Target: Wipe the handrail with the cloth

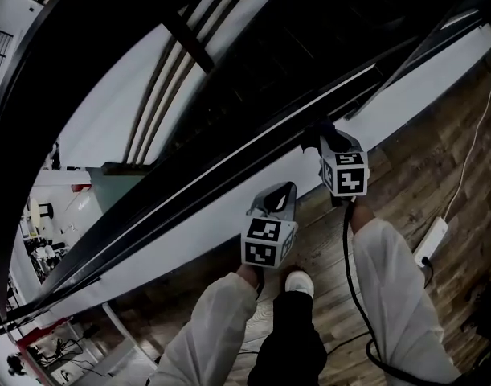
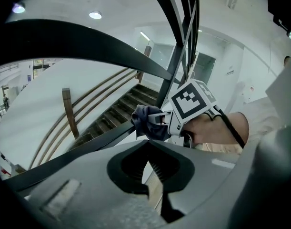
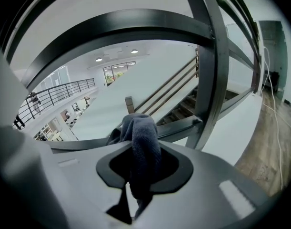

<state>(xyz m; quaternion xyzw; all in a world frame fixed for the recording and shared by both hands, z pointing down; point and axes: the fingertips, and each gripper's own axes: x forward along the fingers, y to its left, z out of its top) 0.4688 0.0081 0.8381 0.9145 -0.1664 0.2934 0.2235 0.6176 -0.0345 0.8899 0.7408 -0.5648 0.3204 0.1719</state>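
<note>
Head view shows the dark handrail (image 1: pixel 189 203) slanting from the lower left to the upper right of the frame. At centre, just below the rail, the left gripper (image 1: pixel 281 191) has its jaws together, holding nothing. Right of centre, the right gripper (image 1: pixel 319 137) meets the rail, its jaws clamped on the dark cloth (image 3: pixel 141 142), which is bunched against the rail.

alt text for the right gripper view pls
The right gripper is shut on a dark blue-grey cloth, which bunches up at a dark railing bar. Beyond are a staircase below and, at right, a wooden floor.
</note>
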